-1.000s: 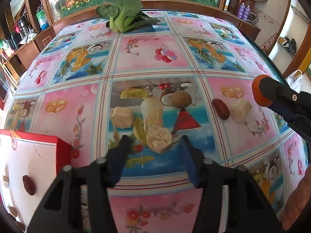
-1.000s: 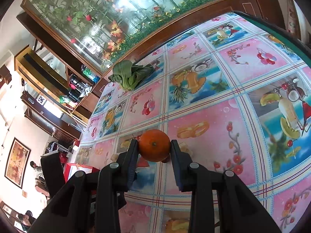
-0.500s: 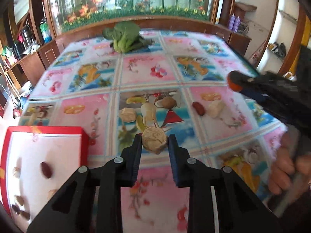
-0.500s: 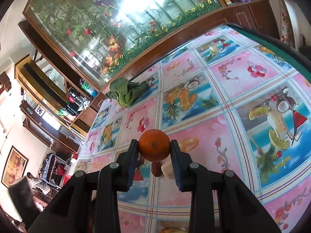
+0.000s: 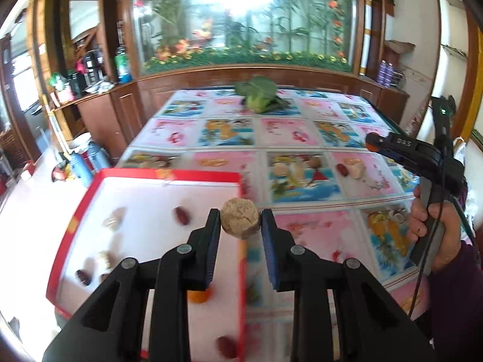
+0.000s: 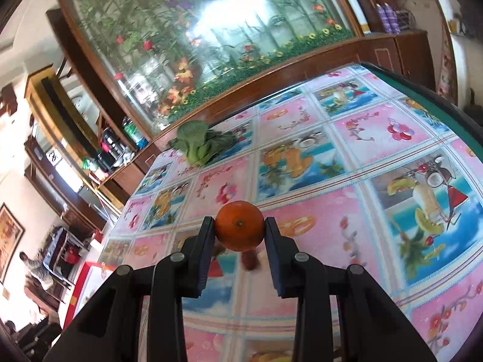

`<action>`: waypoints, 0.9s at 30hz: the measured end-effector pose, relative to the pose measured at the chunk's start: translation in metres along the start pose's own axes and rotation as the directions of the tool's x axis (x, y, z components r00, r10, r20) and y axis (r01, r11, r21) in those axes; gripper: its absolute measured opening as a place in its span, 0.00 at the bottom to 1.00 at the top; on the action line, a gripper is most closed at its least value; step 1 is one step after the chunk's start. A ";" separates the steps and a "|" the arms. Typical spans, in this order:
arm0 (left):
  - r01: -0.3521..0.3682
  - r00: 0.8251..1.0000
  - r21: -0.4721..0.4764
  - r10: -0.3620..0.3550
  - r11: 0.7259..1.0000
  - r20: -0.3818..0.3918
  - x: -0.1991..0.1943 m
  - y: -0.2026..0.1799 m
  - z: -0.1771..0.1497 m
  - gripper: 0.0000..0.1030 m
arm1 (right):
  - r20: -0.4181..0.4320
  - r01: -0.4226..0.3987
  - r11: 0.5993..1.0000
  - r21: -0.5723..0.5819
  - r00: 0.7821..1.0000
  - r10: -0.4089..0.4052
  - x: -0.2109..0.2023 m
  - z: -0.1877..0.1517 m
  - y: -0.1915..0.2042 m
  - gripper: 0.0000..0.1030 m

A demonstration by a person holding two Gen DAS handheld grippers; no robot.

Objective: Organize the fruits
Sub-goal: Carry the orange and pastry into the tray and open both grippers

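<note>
While the left view looks down past its load, the lines run so:
Left jaws: the left gripper (image 5: 240, 229) has just been closing and is now clamped on a tan walnut (image 5: 240, 222), held above the right edge of the red box (image 5: 169, 176).
Doing it well: I judge it should carry further left over the white floor, lower, then let go, clear of the dates (image 5: 182, 214) already lying there.
Surface: a fruit-print cloth (image 5: 229, 132); more pieces wait at the right, greens (image 5: 258, 95) at the far end.
Right jaws: the right gripper (image 6: 240, 229) is clamped on an orange (image 6: 240, 225), above the surface, well apart from the box.
Room: a flowered glass panel (image 6: 193, 42) and wooden cabinets stand behind.
</note>
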State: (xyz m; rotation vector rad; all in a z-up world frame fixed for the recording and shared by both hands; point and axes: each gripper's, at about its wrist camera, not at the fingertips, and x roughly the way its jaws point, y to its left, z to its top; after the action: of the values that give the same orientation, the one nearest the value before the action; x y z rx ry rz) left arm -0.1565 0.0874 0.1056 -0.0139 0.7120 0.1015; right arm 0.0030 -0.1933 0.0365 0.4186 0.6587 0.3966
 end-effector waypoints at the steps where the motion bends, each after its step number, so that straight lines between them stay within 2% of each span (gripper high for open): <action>1: -0.014 1.000 -0.013 0.013 1.000 -0.002 -0.001 0.010 -0.003 0.28 | -0.006 -0.008 1.000 -0.009 1.000 0.008 0.000 -0.004 0.005 0.31; 7: -0.100 0.995 -0.115 0.099 0.988 -0.017 -0.004 0.067 -0.017 0.28 | -0.038 -0.098 0.989 -0.115 0.995 0.094 -0.005 -0.032 0.059 0.31; 12: -0.146 0.989 -0.157 0.145 0.977 -0.017 -0.009 0.093 -0.027 0.28 | -0.109 -0.202 0.970 -0.138 0.976 0.188 0.003 -0.057 0.098 0.31; 18: -0.149 0.989 -0.194 0.147 0.970 -0.026 -0.006 0.115 -0.029 0.28 | -0.201 -0.277 0.928 -0.249 0.952 0.230 0.018 -0.082 0.159 0.31; 27: -0.217 0.974 -0.279 0.225 0.936 -0.003 -0.018 0.169 -0.024 0.28 | -0.293 -0.351 0.870 -0.345 0.921 0.256 0.036 -0.107 0.221 0.31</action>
State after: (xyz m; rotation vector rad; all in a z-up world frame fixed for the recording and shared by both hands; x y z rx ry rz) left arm -0.2020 0.2527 0.1023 -0.2013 0.6643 0.4166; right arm -0.0898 0.0368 0.0505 0.0866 0.7272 0.8780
